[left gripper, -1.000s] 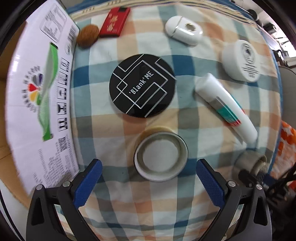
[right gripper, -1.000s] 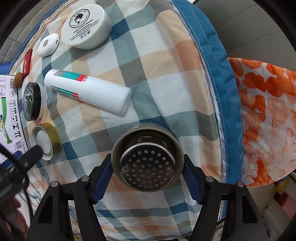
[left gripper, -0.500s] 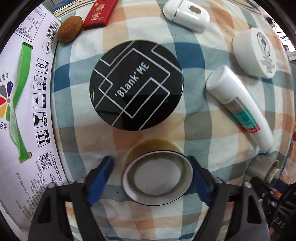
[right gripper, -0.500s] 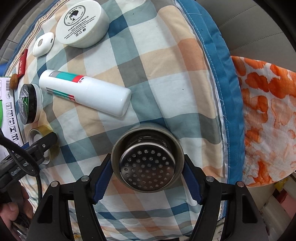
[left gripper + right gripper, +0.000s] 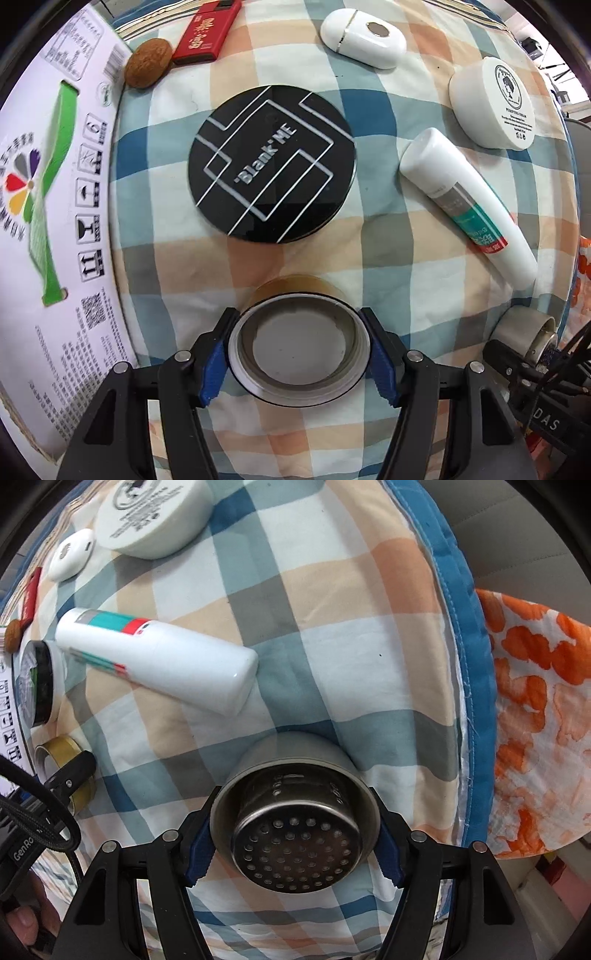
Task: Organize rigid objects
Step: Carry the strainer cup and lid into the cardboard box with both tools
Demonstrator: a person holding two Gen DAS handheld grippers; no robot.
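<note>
Early stage. Left gripper (image 5: 299,360) jaws closing around gold-rimmed lid (image 5: 298,356), pads at its rim. Right gripper (image 5: 293,840) jaws clamped on steel strainer cup (image 5: 295,827). Tube (image 5: 469,210), cream jar (image 5: 493,105), black compact (image 5: 272,168) on checked cloth (image 5: 388,266), not yet sorted.

left tool (image 5: 299,363) closing; right tool (image 5: 295,843) clamped, both pointing down.

On the cloth (image 5: 402,291), the tube (image 5: 465,206) lies between the disc (image 5: 273,162) and the jar (image 5: 491,107).
</note>
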